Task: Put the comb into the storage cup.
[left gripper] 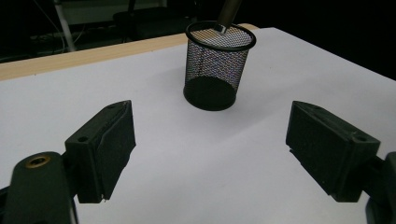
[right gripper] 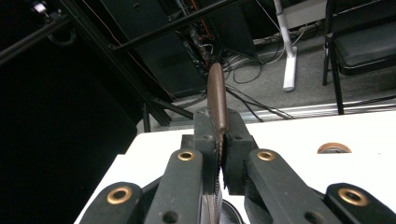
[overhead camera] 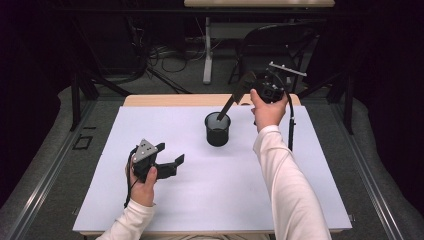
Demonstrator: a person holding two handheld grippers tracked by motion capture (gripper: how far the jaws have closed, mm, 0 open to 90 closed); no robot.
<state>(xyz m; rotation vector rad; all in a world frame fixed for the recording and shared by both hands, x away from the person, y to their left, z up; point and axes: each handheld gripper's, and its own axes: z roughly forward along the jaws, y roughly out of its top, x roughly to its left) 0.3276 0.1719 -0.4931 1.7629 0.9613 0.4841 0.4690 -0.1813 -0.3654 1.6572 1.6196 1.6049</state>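
1. Right tongs (overhead camera: 248,82): held high over the far right part of the table (overhead camera: 165,210), above and just right of the cup (overhead camera: 217,130). The jaws are clamped tight on a slim brown tool (overhead camera: 234,97); the right gripper view shows the tool (right gripper: 217,93) pinched between the two pads and running on past them.
2. Right hand (overhead camera: 266,111): wraps the gripper body from below, with the wrist bent up. The white-sleeved forearm rises from the bottom edge and slants toward the far side of the table.
3. Tool: tilted, its upper end in the right tongs and its lower end inside the rim of the cup. In the left gripper view its tip (left gripper: 227,14) lies within the mesh wall; whether it touches the bottom cannot be told.
4. Cup: a black mesh cup standing upright on the white sheet, toward the far middle of the table, seen straight ahead in the left gripper view (left gripper: 215,65).
5. Left tongs (overhead camera: 170,156): jaws spread wide with nothing between them, pointing across the table toward the cup and well apart from it.
6. Left hand (overhead camera: 142,182): grips the gripper body low over the near left part of the table, forearm entering from the bottom edge.
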